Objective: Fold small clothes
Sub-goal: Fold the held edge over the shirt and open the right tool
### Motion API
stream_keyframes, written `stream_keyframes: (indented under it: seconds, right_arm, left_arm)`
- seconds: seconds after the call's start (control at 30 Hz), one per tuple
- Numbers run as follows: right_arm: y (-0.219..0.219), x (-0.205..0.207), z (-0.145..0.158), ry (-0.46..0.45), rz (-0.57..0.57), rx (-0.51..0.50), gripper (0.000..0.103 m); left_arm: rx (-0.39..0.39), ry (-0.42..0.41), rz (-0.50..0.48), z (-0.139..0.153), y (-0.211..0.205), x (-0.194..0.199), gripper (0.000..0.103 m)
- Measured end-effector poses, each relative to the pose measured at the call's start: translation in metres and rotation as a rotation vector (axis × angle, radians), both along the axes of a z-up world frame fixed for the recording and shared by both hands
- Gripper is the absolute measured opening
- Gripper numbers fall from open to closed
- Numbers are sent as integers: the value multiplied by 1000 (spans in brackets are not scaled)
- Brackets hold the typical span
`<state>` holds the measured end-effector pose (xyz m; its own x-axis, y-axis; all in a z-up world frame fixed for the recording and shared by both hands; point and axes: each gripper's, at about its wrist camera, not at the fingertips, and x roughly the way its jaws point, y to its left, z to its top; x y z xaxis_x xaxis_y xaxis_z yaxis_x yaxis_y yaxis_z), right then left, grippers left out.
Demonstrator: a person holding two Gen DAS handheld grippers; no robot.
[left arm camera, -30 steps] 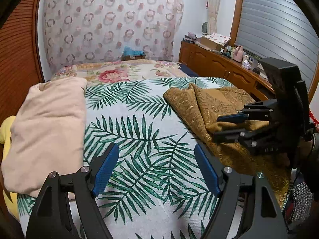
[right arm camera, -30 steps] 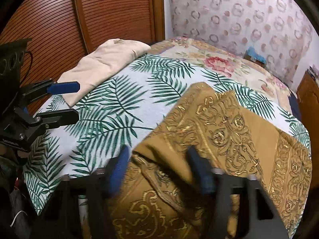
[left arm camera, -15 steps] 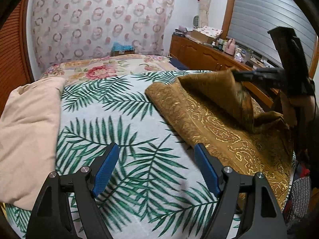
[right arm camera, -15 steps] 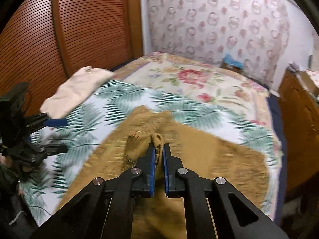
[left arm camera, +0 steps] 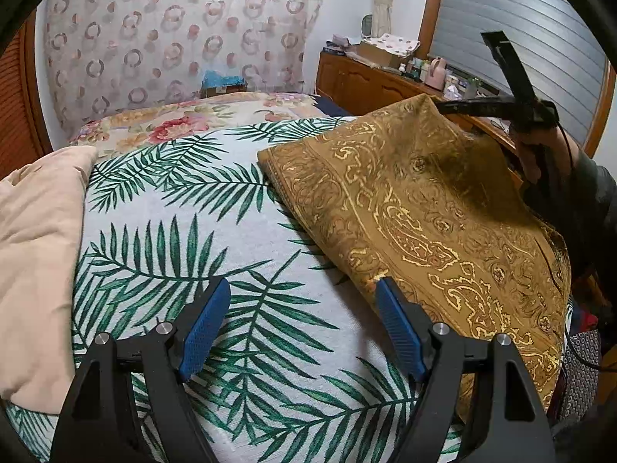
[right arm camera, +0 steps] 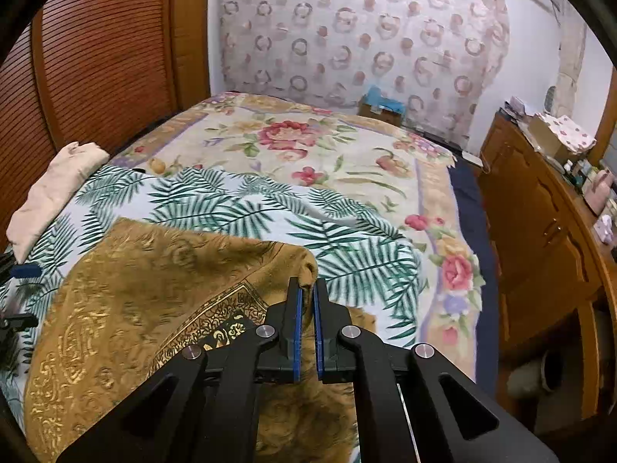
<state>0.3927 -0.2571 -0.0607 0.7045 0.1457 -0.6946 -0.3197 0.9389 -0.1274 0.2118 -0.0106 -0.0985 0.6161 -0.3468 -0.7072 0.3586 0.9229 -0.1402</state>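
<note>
A mustard-gold cloth [left arm camera: 416, 208] with a paisley pattern lies on the right side of the palm-leaf bedspread [left arm camera: 185, 247]. My right gripper [right arm camera: 305, 289] is shut on a far corner of the cloth [right arm camera: 154, 293] and holds it lifted off the bed, so the cloth slopes up like a tent. In the left wrist view the right gripper [left arm camera: 443, 106] shows at the upper right with a hand behind it. My left gripper [left arm camera: 302, 303] stands open low over the bedspread, its right finger [left arm camera: 397, 328] just at the cloth's near edge, nothing between the jaws.
A folded beige garment [left arm camera: 34, 254] lies along the bed's left edge. A floral blanket [right arm camera: 308, 146] covers the far end of the bed. A wooden dresser [right arm camera: 547, 223] with clutter stands to the right, slatted wooden doors [right arm camera: 88, 58] to the left.
My right gripper shut on the gold cloth's corner and raised it up and away, unfolding the cloth. My left gripper drifted right toward the cloth's near edge, still open.
</note>
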Motion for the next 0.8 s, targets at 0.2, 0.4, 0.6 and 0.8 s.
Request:
stream_keyframes:
  seconds: [0.2,0.4,0.6,0.8]
  right_arm:
    - [-3,5,2,-1,-19,-6,5]
    - [-10,-3,-2,33,-55,36,30]
    - [-19,-44,5,32,-33,115,51]
    - [-28,-85,-5,96,3,170,51]
  left_arm:
    - [10,2,-22,1,-8,0,79]
    - [10,5,-26,2,-11,-3,79]
    - [10,3,-33,2,-16,-5,79]
    - [6,-6,-45,5,-22,-11,79]
